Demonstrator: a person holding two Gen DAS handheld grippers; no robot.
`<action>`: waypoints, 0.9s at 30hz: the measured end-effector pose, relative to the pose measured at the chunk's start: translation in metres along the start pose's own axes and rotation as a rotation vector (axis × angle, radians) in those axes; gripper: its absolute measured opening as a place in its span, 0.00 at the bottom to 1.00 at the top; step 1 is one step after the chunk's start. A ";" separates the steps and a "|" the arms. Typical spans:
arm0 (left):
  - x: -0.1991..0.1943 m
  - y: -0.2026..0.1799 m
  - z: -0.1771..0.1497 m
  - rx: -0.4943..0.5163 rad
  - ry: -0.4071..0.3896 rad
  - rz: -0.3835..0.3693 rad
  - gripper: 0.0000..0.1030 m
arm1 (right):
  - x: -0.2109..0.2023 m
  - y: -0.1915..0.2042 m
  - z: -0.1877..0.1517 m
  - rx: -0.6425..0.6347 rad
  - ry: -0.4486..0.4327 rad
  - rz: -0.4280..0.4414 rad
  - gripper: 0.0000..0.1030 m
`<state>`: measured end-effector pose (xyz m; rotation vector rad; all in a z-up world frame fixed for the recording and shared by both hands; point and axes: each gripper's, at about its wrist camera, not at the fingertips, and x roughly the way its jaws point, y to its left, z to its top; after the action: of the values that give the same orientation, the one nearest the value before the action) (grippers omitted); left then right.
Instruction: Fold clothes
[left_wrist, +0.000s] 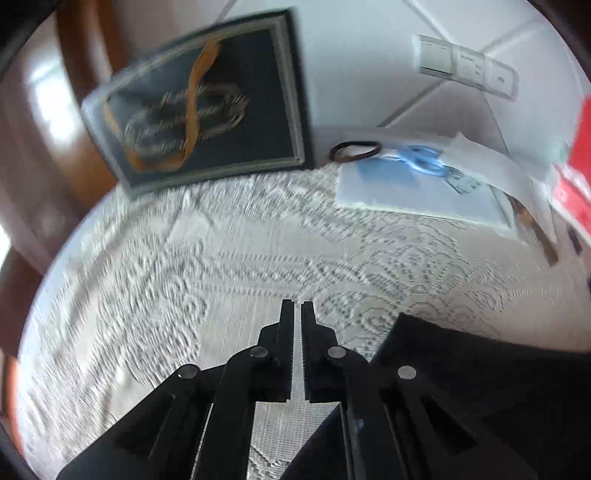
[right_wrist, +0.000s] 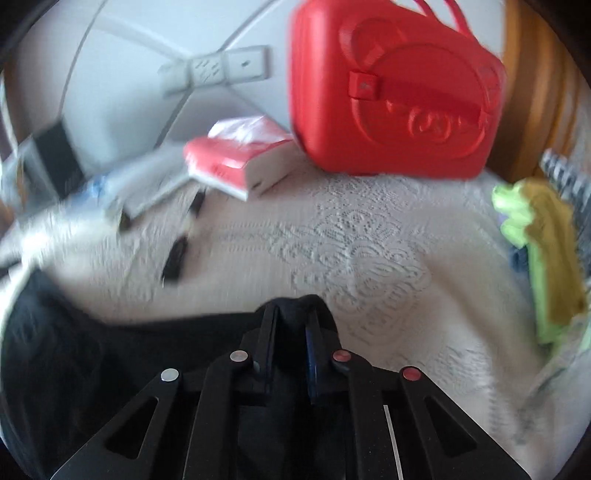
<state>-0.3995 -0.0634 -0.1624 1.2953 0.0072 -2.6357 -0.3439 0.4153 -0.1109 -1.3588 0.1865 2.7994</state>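
In the right wrist view, the right hand-held gripper (right_wrist: 291, 314) pinches a fold of the black garment (right_wrist: 110, 354), which spreads across the lower left over the lace-covered worktop (right_wrist: 369, 258). In the left wrist view, the left hand-held gripper (left_wrist: 297, 314) is nearly pressed together on nothing, with the garment (left_wrist: 480, 362) just beside it at lower right.

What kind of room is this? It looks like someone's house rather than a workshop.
Probably a home, likely a dining or living room: a table under a white lace tablecloth, a framed picture leaning against the wall, and a red case beside a tissue pack. A black garment lies in front.
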 end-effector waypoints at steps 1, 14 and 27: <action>0.001 0.005 -0.001 -0.035 0.007 -0.017 0.04 | 0.008 -0.006 -0.001 0.043 0.015 0.027 0.25; -0.028 -0.048 -0.016 0.123 0.167 -0.314 0.05 | -0.041 0.006 0.002 -0.021 0.051 0.178 0.47; -0.023 -0.055 -0.044 0.134 0.023 -0.285 0.08 | -0.007 -0.026 -0.009 0.045 0.067 -0.004 0.33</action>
<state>-0.3617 -0.0013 -0.1761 1.4650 0.0205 -2.9028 -0.3309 0.4407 -0.1135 -1.4429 0.2455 2.7306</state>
